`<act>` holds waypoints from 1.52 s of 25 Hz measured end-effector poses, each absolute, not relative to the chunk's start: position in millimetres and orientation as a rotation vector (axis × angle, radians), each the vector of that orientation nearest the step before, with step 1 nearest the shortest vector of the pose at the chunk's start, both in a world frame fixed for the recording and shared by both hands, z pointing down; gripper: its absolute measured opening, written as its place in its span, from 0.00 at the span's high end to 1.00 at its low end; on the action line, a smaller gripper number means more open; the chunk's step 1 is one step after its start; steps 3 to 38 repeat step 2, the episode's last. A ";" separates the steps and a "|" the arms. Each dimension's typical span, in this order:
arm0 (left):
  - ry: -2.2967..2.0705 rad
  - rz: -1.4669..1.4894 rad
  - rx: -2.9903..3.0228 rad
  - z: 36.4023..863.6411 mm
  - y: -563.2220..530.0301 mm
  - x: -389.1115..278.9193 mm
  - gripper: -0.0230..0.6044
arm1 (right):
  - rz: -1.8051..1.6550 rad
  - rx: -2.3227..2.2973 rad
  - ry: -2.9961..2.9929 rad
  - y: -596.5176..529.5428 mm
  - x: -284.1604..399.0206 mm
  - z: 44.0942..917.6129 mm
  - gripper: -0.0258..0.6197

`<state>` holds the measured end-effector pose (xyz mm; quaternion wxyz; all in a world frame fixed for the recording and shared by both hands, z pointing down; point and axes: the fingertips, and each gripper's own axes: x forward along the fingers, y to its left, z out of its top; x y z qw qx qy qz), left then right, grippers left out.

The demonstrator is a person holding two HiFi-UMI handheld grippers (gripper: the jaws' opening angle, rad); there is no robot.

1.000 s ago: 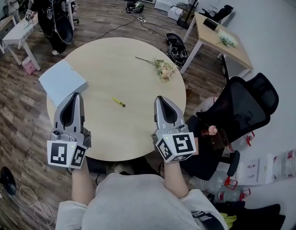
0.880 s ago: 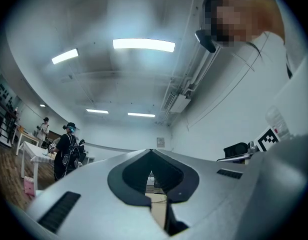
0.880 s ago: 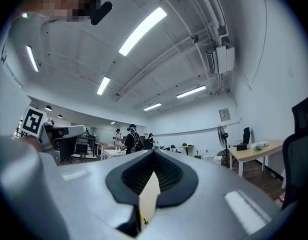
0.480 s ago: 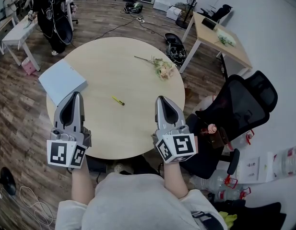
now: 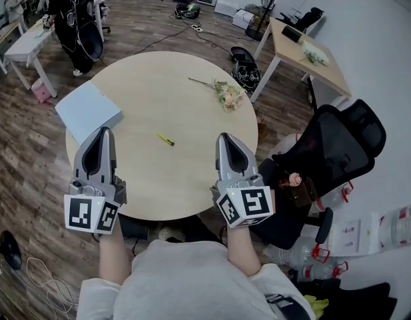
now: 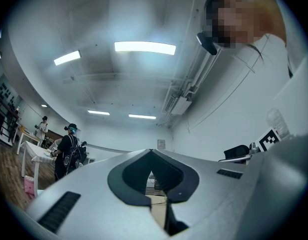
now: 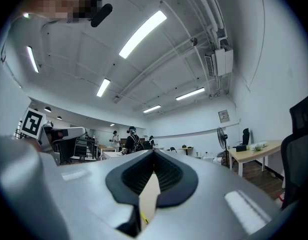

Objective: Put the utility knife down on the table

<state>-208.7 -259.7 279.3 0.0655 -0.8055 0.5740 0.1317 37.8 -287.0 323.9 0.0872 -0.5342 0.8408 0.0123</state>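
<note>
A small yellow utility knife lies flat on the round wooden table, near its middle and apart from both grippers. My left gripper hovers over the table's near left edge, shut and holding nothing. The right gripper hangs over the near right edge, also shut and empty. The knife sits between the two tips, closer to the right one. In the left gripper view the jaws meet at their tips. Through the slit of the right gripper a yellow sliver of the knife shows on the tabletop.
A pale blue folder lies on the table's left side. A flower sprig lies at the far right. A black office chair stands right of the table, a wooden desk beyond it. A person stands at far left.
</note>
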 end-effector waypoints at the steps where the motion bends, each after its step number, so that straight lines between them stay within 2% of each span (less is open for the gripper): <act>1: 1.732 0.399 -2.430 279.0 -259.0 -209.5 0.95 | 0.036 -1.589 2.504 -286.1 36.9 323.6 0.94; 38: 1.731 0.400 -2.429 278.6 -258.2 -210.2 0.95 | 0.035 -1.587 2.505 -285.3 35.9 323.4 0.94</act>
